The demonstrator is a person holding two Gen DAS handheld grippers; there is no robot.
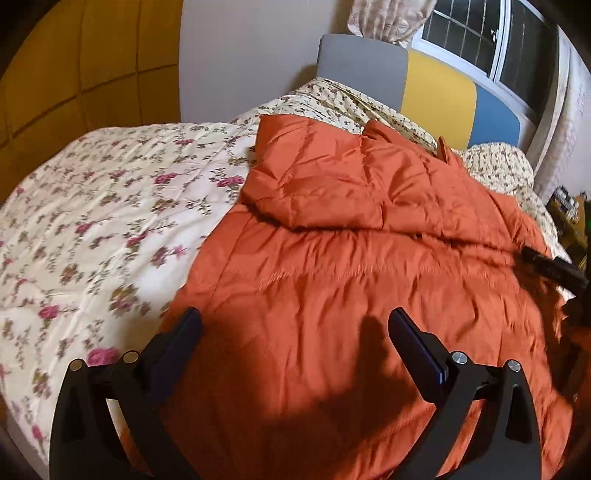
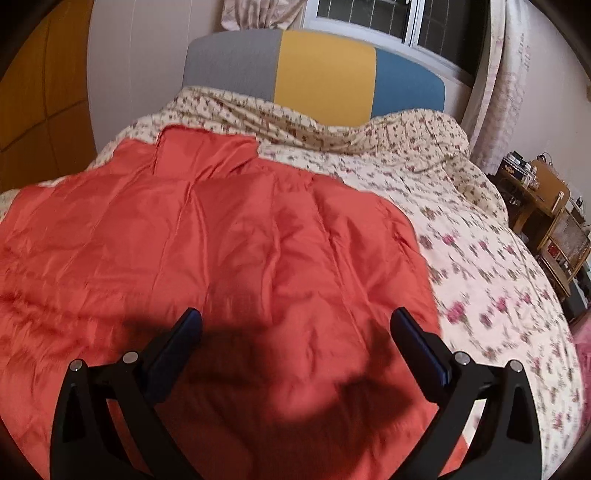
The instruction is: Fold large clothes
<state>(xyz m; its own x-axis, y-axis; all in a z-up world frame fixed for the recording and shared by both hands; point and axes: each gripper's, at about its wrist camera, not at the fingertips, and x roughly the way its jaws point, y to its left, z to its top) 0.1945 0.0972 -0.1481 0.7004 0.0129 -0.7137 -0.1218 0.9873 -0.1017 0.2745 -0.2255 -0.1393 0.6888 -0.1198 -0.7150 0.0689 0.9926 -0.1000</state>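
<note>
An orange quilted jacket [image 1: 332,258] lies spread on a floral bedspread [image 1: 103,221]. One sleeve [image 1: 317,184] is folded across its upper part. My left gripper [image 1: 293,319] is open and empty, just above the jacket's near left part. The right gripper's black tip [image 1: 550,266] shows at the right edge of the left wrist view. In the right wrist view the jacket [image 2: 221,240] fills the left and middle, and my right gripper [image 2: 295,319] is open and empty above its near right part. Both cast shadows on the fabric.
The bed has a grey, yellow and blue headboard [image 2: 314,77] below a window [image 2: 388,18] with curtains. A wooden nightstand and chair [image 2: 543,210] stand to the right of the bed. A yellow wardrobe [image 1: 85,62] stands on the left.
</note>
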